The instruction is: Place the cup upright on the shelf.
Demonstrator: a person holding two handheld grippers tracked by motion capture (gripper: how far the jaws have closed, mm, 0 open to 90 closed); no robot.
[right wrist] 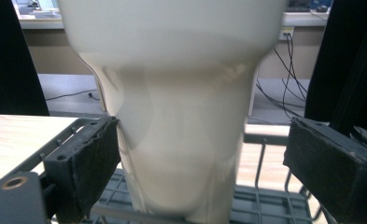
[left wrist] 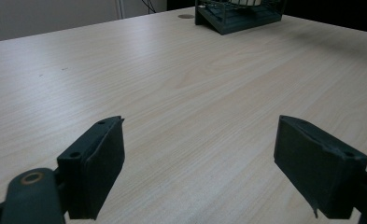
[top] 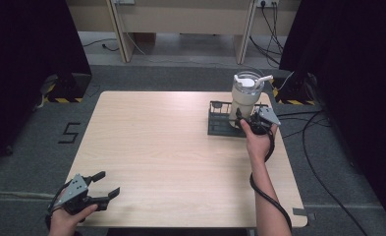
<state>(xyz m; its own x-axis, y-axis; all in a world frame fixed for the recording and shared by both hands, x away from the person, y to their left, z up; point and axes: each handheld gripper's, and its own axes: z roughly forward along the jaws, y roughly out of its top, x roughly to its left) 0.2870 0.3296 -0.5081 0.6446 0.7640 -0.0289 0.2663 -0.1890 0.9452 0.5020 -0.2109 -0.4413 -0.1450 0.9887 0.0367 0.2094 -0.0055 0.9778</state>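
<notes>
Tumbler, upper right in rack; right gripper spread around base, left pad touching. Uneven closing may tip it.

light: even, soft | edges: dark | tumbler: blurred (close)

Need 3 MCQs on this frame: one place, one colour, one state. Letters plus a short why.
1. Where does the tumbler stand?
A. in the dark rack
B. on bare table centre
C. on the floor

2. What colour is the tumbler?
A. red
B. cream white
C. blue

3. What state is the left gripper in?
A. shut on a cup
B. open, holding nothing
C. shut on the rack

Key: 1 A, its base sits on the rack's grid in the right gripper view. 2 B, the body is pale cream. 3 B, the fingers are wide apart over bare table.
</notes>
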